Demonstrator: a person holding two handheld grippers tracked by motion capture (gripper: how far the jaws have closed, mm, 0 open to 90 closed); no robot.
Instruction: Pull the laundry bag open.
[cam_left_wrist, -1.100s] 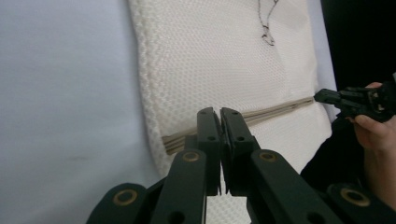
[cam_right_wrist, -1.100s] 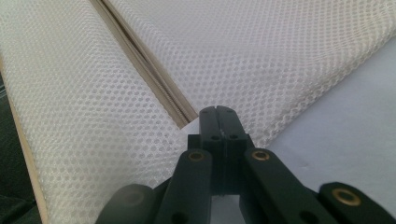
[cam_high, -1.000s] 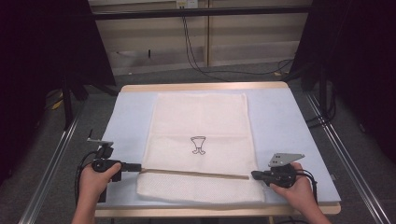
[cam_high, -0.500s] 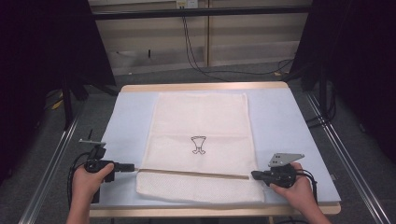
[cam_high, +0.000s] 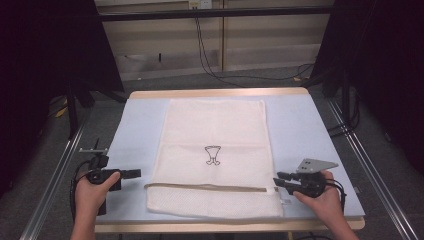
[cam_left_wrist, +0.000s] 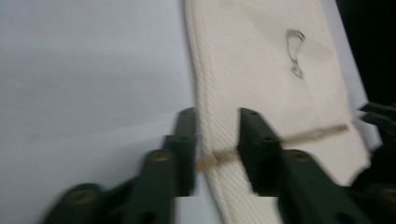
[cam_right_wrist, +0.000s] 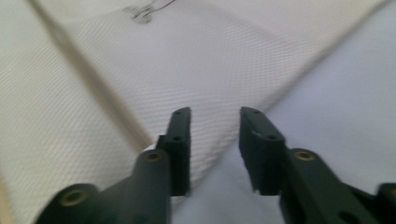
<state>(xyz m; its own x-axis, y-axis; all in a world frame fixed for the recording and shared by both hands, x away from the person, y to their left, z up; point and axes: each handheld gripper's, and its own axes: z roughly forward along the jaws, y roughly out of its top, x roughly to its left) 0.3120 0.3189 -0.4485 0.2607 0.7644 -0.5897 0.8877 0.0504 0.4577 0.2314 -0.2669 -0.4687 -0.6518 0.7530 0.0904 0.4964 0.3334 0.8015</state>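
On the pale blue table top (cam_high: 300, 125) we see a cream towel (cam_high: 215, 130) spread flat, long side running 12 to 6 o'clock, with a small dark emblem (cam_high: 212, 155) near its middle. Near edge of the towel is folded, a tan band (cam_high: 210, 187) crossing it from 9 to 3 o'clock. Left gripper (cam_high: 134, 173) sits at 9 o'clock of that fold, just beside the towel's left edge and apart from it in the high view. From the left gripper view we get the jaws parted with nothing between them, towel edge and tan band showing in the gap. Right gripper (cam_high: 278, 178) is at 3 o'clock of the fold, tips at the towel's right edge. Over in the right gripper view its jaws stand apart, empty, with the towel's edge (cam_right_wrist: 219, 140) passing between them; contact we cannot tell. Both hands grip the handles, left hand (cam_high: 92, 192), right hand (cam_high: 322, 197), forearms coming in from 6 o'clock.
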